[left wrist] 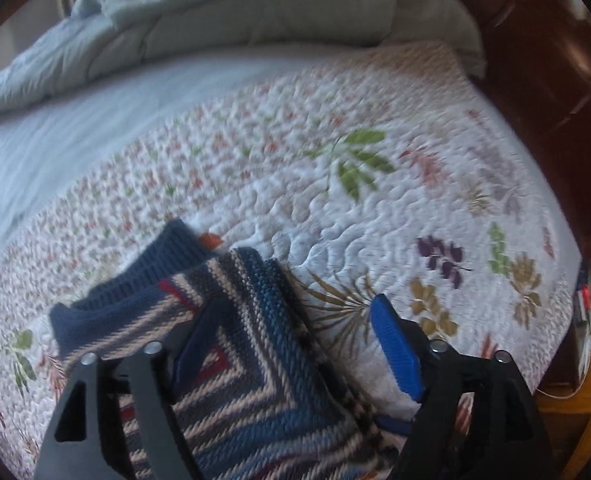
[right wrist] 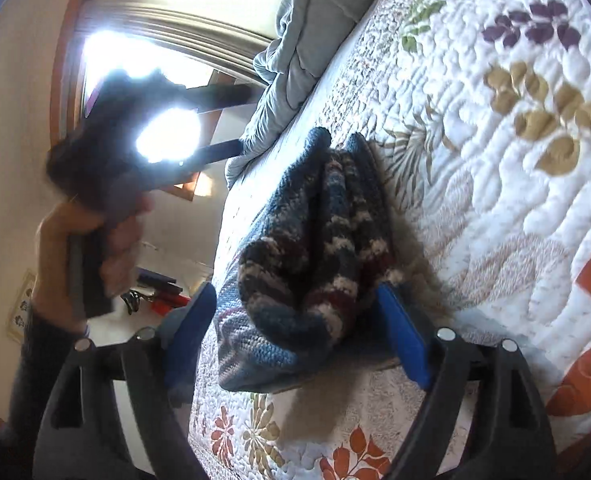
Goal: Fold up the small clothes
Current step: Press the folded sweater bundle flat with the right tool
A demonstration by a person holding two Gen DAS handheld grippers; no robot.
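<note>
Left gripper (left wrist: 295, 344) spread, straddling blue striped knit sweater (left wrist: 251, 380) on floral quilted bedspread (left wrist: 335, 184); right gripper (right wrist: 295, 336) spread round near end. Close w/ all layers between pads, keep edges aligned.

Showing on the bed: one striped knit sweater (left wrist: 251, 380), one floral quilt (left wrist: 315, 184), one grey-blue comforter (left wrist: 175, 28), two blue-padded grippers, left gripper (left wrist: 295, 344) and right gripper (right wrist: 299, 332).

A small knit sweater (left wrist: 239, 344) with blue, white and red stripes; folded up; lying on the quilt (left wrist: 295, 168)
</note>
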